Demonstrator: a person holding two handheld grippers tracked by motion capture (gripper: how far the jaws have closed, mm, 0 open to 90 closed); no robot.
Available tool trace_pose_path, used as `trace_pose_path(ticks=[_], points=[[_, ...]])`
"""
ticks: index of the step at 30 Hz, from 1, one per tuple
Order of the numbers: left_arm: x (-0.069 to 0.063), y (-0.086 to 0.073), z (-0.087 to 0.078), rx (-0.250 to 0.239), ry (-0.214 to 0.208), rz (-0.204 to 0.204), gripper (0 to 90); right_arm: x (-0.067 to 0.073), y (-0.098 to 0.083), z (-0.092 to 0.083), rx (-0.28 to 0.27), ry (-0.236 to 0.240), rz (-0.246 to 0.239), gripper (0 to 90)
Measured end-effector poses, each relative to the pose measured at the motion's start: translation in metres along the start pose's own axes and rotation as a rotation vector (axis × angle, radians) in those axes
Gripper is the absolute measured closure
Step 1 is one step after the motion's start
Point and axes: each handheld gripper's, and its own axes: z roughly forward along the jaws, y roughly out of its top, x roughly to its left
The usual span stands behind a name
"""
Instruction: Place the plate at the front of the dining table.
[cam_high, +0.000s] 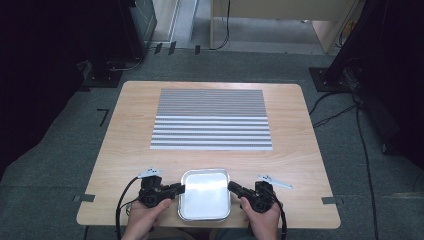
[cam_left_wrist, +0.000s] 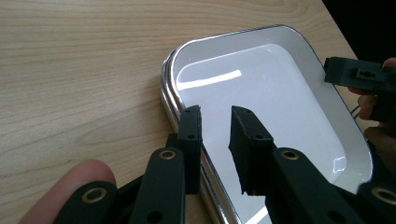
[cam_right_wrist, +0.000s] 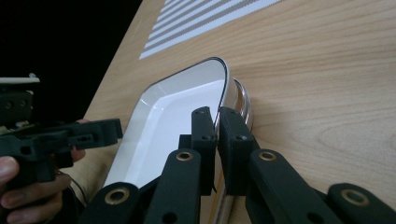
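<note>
Left gripper (cam_left_wrist: 215, 116) straddles the tray's (cam_high: 205, 212) left rim, jaws apart, not yet pinching; tray sits at the table's (cam_high: 125, 150) near edge. Right gripper (cam_right_wrist: 218, 122) is clamped on the right rim. Likely a two-handed lift: close left fully first, then raise both level.

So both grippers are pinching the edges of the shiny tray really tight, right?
Not quite. The right gripper is pinching the tray's rim tight, as the right gripper view shows. But in the left gripper view, the left gripper has its jaws apart, one on each side of the rim, not squeezing it.
</note>
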Motion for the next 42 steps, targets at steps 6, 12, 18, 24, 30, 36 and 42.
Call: trace_pose_path(ticks=[6, 12, 18, 24, 30, 36, 42], points=[[-0.001, -0.001, 0.004, -0.009, -0.012, 0.002, 73.0, -0.002, 0.002, -0.003, -0.012, -0.01, 0.008, 86.0], [-0.005, -0.001, 0.005, -0.002, 0.002, 0.026, 70.6, 0.002, 0.001, -0.002, -0.006, -0.048, -0.024, 85.3], [-0.009, 0.0, 0.004, 0.015, 0.024, 0.057, 68.3, 0.019, -0.002, -0.002, 0.004, -0.169, -0.16, 84.6], [-0.016, -0.001, 0.006, 0.025, 0.074, 0.107, 69.0, 0.025, -0.006, 0.0, 0.014, -0.221, -0.196, 82.9], [-0.019, -0.002, 0.006, 0.023, 0.093, 0.125, 71.7, 0.03, -0.009, 0.002, -0.002, -0.26, -0.212, 83.5], [-0.019, -0.002, 0.007, 0.025, 0.083, 0.125, 69.7, 0.026, -0.009, 0.001, -0.009, -0.237, -0.155, 84.9], [-0.021, -0.003, 0.011, 0.029, 0.078, 0.13, 67.0, 0.023, -0.006, -0.006, -0.059, -0.269, -0.139, 87.3]])
